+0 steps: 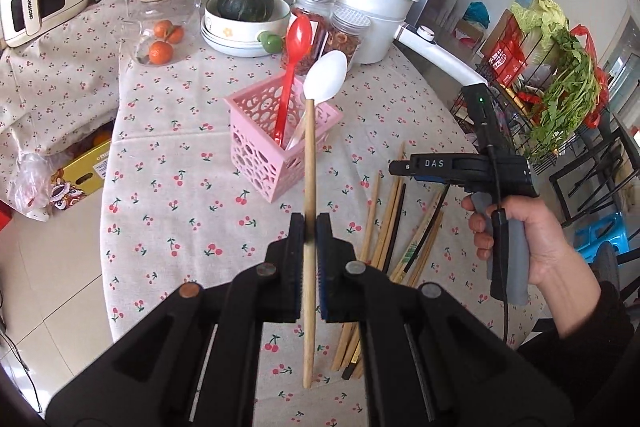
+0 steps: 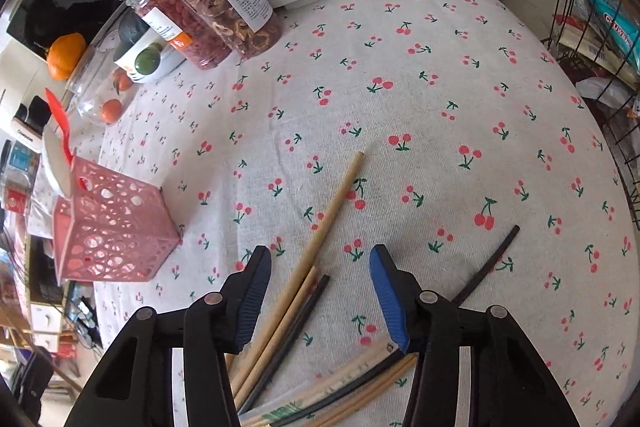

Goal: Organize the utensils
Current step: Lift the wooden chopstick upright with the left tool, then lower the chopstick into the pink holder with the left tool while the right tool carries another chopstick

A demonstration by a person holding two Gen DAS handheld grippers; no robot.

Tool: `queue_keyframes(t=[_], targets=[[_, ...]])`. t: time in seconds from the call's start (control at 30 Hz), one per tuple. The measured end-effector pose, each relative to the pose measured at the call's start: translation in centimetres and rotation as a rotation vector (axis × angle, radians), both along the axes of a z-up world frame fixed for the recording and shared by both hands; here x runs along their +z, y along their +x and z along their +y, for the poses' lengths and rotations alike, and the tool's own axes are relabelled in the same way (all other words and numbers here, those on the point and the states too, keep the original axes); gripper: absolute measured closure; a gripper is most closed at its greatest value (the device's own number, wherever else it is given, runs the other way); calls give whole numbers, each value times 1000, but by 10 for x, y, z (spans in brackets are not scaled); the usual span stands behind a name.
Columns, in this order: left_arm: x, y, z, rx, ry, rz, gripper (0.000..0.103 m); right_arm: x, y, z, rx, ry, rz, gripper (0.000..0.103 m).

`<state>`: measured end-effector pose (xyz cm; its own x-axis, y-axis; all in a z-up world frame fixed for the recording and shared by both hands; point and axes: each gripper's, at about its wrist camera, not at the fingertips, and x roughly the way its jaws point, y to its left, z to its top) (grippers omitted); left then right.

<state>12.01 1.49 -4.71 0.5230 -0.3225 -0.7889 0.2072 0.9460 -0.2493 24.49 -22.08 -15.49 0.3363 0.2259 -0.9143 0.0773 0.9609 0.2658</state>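
Observation:
My left gripper (image 1: pixel 309 227) is shut on a wooden chopstick (image 1: pixel 309 187) and holds it above the table, pointing towards the pink perforated basket (image 1: pixel 276 155). The basket holds a red spoon (image 1: pixel 294 67) and a white spoon (image 1: pixel 324 77). My right gripper (image 2: pixel 320 259) is open and empty, hovering over a pile of wooden and black chopsticks (image 2: pixel 296 291) on the cherry-print tablecloth. In the left wrist view the right gripper (image 1: pixel 396 169) is seen from the side above the chopstick pile (image 1: pixel 394 227). The basket (image 2: pixel 112 231) lies left of the right gripper.
Two jars of dried food (image 1: pixel 326 23), a white pot (image 1: pixel 360 3) with a long handle, a bowl with a green squash (image 1: pixel 246 15) and a glass jar of oranges (image 1: pixel 160 27) stand at the back. A wire rack with greens (image 1: pixel 560 99) stands right of the table.

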Motion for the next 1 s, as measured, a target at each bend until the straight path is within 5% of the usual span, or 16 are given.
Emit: queue_keyframes(t=[0.2,0.27,0.5,1.0], targets=[[0,3,8,29,-6,3,96,-4,2,42,84,-286,-58,66],[0,3,9,38,-3,2,96,-4,-1,48,98,-267,-69,86],[4,-2,14,66,9,-31,96,2,-8,43,107,-94,-109,91],[65,-31,24,129,-18,-275,96,125,-101,39,225,41,-456,96]])
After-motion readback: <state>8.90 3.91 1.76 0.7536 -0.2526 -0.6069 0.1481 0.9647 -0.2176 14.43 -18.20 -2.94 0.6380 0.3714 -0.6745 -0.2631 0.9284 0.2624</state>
